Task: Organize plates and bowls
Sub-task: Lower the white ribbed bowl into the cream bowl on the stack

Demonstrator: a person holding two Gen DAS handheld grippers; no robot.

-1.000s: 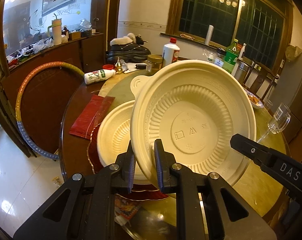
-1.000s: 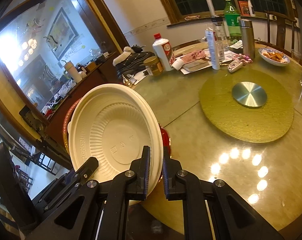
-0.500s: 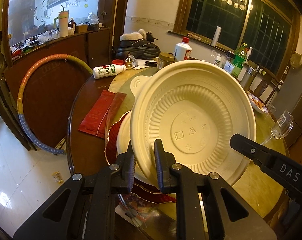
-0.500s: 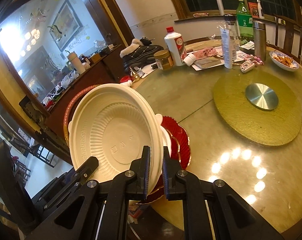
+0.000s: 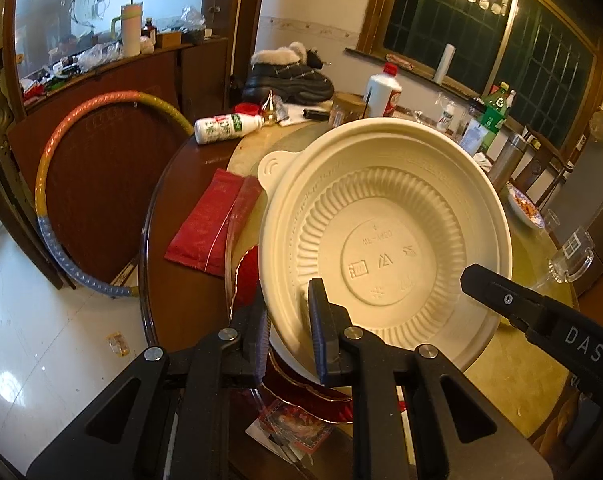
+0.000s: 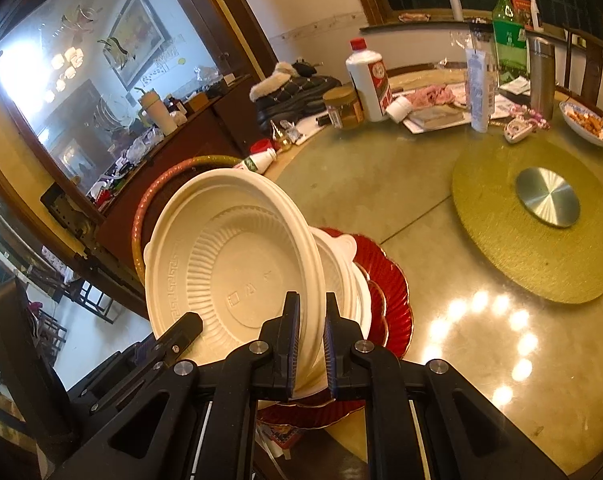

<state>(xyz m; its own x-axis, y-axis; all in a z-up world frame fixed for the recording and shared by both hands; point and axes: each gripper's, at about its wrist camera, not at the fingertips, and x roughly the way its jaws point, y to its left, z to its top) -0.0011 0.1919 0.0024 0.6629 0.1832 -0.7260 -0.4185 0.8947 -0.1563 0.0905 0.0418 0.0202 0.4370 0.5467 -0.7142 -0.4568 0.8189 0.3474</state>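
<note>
A cream disposable bowl (image 5: pixel 385 236) is held tilted on edge, its inside facing the left wrist camera. My left gripper (image 5: pixel 287 316) is shut on its near rim. My right gripper (image 6: pixel 310 326) is shut on the rim of the same bowl (image 6: pixel 225 268) from the other side; its tip shows in the left wrist view (image 5: pixel 501 292). Just behind and below the held bowl sits another cream bowl (image 6: pixel 341 276) on a stack of red scalloped plates (image 6: pixel 385 288) near the table's edge. The held bowl hides most of that stack in the left wrist view.
A round glass-topped table (image 6: pixel 481 344) carries a gold mat with a steel disc (image 6: pixel 547 196), bottles, a jar (image 6: pixel 343 108), a snack dish (image 6: pixel 589 122) and a red packet (image 5: pixel 209 224). A hula hoop (image 5: pixel 61 168) leans on a cabinet at left. A glass (image 5: pixel 569 256) stands at right.
Both grippers have carried the tilted bowl lower and closer to the bowl on the red plates. In the left wrist view the held bowl now hides the lower bowl.
</note>
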